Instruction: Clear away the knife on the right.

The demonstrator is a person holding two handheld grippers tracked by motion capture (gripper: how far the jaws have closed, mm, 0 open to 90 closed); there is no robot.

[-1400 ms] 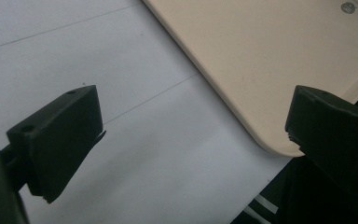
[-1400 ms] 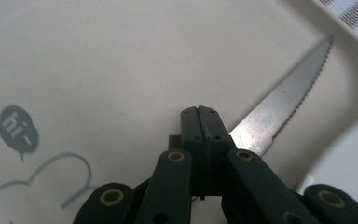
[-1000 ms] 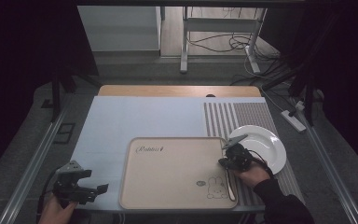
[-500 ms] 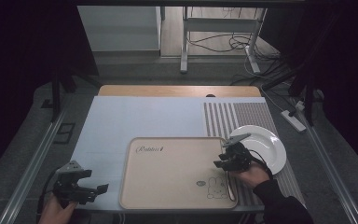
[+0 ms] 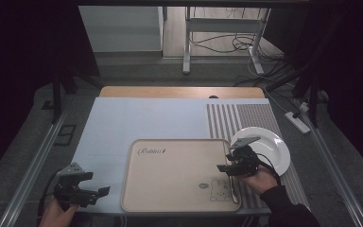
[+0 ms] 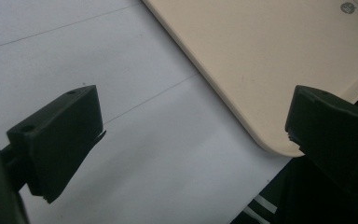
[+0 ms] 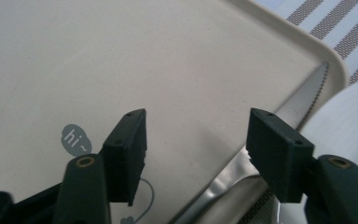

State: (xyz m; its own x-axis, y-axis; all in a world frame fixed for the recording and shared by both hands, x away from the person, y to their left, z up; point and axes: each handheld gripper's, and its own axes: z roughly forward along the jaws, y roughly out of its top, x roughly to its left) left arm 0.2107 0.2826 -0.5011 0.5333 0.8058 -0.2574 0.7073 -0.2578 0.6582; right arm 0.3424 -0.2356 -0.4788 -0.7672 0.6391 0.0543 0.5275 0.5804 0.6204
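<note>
A beige tray (image 5: 170, 175) with a small rabbit drawing lies on the white mat. A serrated table knife (image 7: 303, 100) rests flat on the tray along its right rim (image 5: 235, 191). My right gripper (image 5: 223, 169) hovers low over that corner, pointing left. Its jaws have just been opening and stand apart (image 7: 196, 126), with nothing pressed between them; the knife lies under the right jaw. A white plate (image 5: 272, 142) sits just right of the tray. My left gripper (image 5: 99, 191) is open (image 6: 196, 112) above the mat, off the tray's near-left corner (image 6: 261, 56).
A grey-striped placemat (image 5: 246, 118) lies under the plate and the tray's right side. The table's near edge runs just below the tray. A wooden strip (image 5: 179, 92) borders the far edge, with cables and a power strip (image 5: 295, 122) on the floor beyond.
The right gripper's jaws have spread apart over the tray's right edge, and that hand has shifted only slightly. The left gripper has stayed where it was.
</note>
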